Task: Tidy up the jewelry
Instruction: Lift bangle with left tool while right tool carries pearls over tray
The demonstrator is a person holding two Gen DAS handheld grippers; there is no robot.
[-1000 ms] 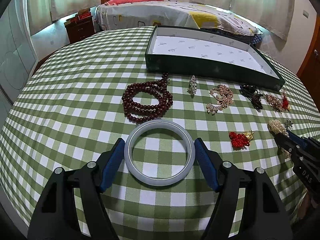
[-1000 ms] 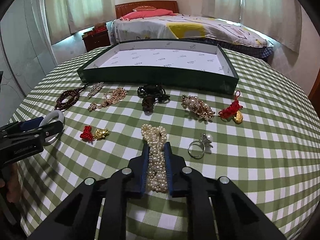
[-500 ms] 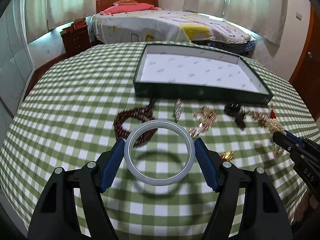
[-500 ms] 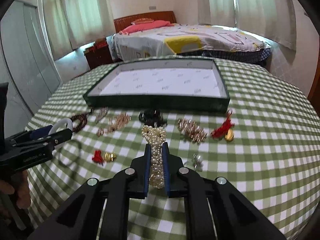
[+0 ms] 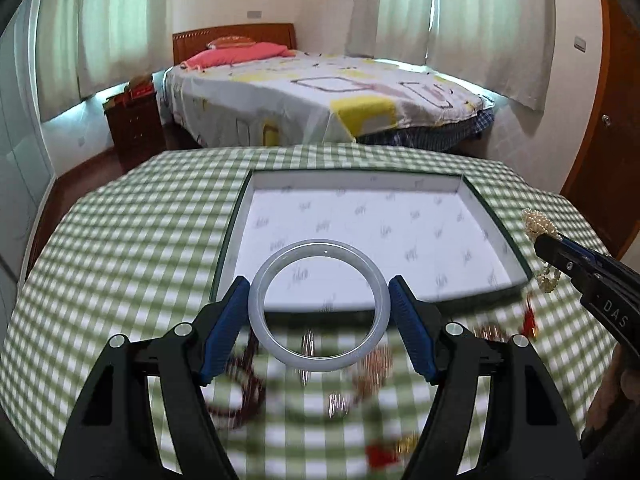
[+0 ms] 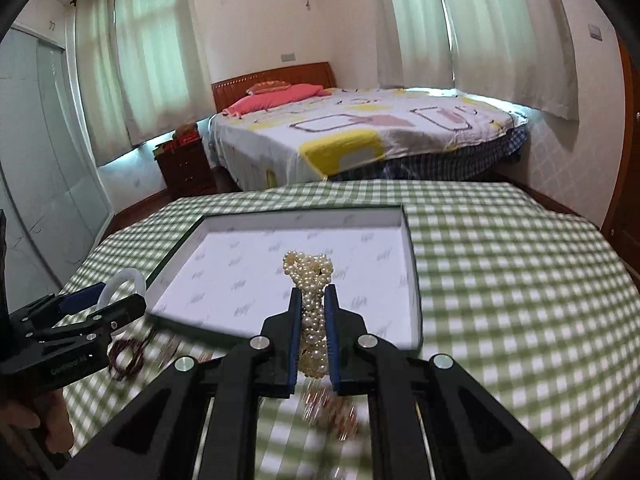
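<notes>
While one tray (image 5: 496, 236) sits empty on the checked table (image 5: 132, 240), two grippers hang lifted before it: left gripper (image 5: 319, 312) clamps one bangle (image 5: 319, 305), right gripper (image 6: 313, 330) pinches one pearl bracelet (image 6: 311, 276), both raised off the cloth since a second ago.

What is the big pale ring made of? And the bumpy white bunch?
The ring looks like smooth, cloudy stone, maybe jade or glass: it is glossy and lets light through. The white bunch looks like strung pearls, real or fake: small, round, creamy, shiny beads.
</notes>
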